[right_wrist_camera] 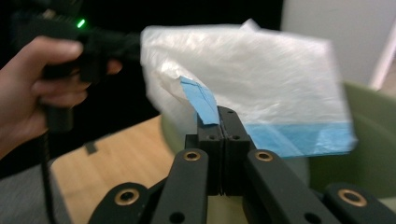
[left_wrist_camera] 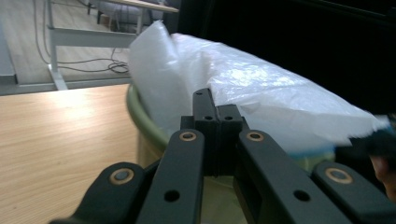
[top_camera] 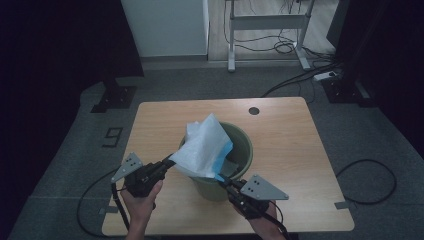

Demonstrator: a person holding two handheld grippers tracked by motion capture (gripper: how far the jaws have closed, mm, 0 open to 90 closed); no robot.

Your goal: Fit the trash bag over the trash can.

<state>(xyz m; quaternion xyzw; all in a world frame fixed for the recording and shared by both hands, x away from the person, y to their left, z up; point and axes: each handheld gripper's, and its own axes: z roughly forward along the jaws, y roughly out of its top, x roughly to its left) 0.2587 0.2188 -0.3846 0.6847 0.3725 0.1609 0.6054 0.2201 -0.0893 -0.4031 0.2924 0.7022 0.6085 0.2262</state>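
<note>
A white plastic bag (top_camera: 205, 147) with a blue edge is stretched over the near rim of a green bin (top_camera: 244, 141) in the middle of the wooden table (top_camera: 285, 130). My left gripper (top_camera: 170, 162) is shut on the bag's left corner; in the left gripper view its jaws (left_wrist_camera: 215, 100) meet on the white film (left_wrist_camera: 261, 88) above the bin's rim (left_wrist_camera: 140, 116). My right gripper (top_camera: 221, 179) is shut on the bag's lower right corner. In the right gripper view its tips (right_wrist_camera: 219, 116) pinch a folded blue strip of the bag (right_wrist_camera: 252, 74), with the bin (right_wrist_camera: 369, 135) behind.
The table has a round cable hole (top_camera: 254, 110) near its far edge. Cables trail on the grey floor at both sides. A white desk frame (top_camera: 267, 22) and a white cabinet (top_camera: 165, 27) stand beyond the table. The person's other hand (right_wrist_camera: 28, 84) holds the left gripper.
</note>
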